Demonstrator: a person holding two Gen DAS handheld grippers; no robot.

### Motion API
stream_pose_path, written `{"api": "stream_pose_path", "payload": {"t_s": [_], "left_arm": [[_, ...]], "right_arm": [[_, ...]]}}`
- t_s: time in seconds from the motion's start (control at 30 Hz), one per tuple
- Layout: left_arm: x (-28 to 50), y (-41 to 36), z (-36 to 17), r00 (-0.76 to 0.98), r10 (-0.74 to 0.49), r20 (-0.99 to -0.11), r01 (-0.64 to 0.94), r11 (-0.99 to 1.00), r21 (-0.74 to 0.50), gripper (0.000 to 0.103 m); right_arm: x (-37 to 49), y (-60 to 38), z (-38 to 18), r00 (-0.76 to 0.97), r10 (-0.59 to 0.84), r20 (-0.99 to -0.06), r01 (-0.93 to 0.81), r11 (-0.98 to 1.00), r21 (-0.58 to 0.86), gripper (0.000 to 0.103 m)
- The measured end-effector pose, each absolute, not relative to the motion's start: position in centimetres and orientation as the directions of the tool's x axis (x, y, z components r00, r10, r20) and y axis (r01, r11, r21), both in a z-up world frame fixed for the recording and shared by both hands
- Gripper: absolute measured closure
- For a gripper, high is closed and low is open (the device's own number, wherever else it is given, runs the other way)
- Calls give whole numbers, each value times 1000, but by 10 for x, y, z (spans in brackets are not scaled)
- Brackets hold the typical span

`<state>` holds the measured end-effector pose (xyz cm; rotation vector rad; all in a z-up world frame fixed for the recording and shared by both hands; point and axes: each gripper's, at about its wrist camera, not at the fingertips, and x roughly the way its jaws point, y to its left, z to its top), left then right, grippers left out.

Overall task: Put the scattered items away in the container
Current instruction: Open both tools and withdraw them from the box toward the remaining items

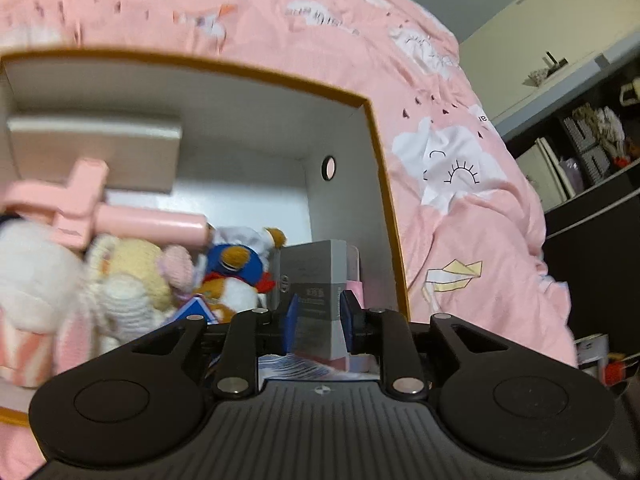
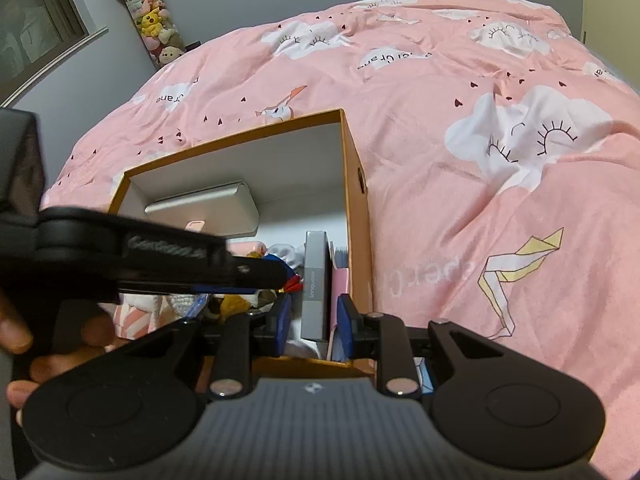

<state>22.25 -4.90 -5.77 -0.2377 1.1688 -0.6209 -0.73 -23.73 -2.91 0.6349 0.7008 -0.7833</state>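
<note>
An orange cardboard box (image 1: 384, 184) with a white inside sits on the pink bed; it also shows in the right wrist view (image 2: 358, 200). Inside lie plush toys (image 1: 232, 276), a pink plastic handle (image 1: 148, 220), a silver case (image 1: 96, 152) and an upright grey box (image 1: 316, 280). My left gripper (image 1: 318, 322) is open and empty just above the box contents, its blue pads either side of the grey box without touching. My right gripper (image 2: 312, 322) is open and empty over the box's near edge, with the grey box (image 2: 316, 284) beyond it. The left gripper's arm (image 2: 160, 256) crosses the right view.
The pink cloud-print duvet (image 2: 500, 160) surrounds the box. Dark shelves (image 1: 592, 184) with clutter stand to the right of the bed. A tall tube of plush toys (image 2: 154, 16) stands in the far corner by a window.
</note>
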Motion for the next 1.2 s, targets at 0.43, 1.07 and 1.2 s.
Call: {"api": "stream_pose_path", "payload": {"t_s": [0.43, 1.07, 1.2], "left_arm": [[139, -25, -8, 382, -566, -731, 577, 764, -289, 77], [83, 13, -76, 248, -404, -880, 513, 826, -234, 64], [85, 12, -91, 212, -383, -899, 497, 834, -238, 62]], "right_arm": [[-54, -201, -4, 607, -454, -653, 734, 634, 242, 59], [-86, -188, -101, 453, -95, -886, 807, 465, 363, 50], [-79, -185, -116, 421, -76, -904, 809, 482, 336, 49]]}}
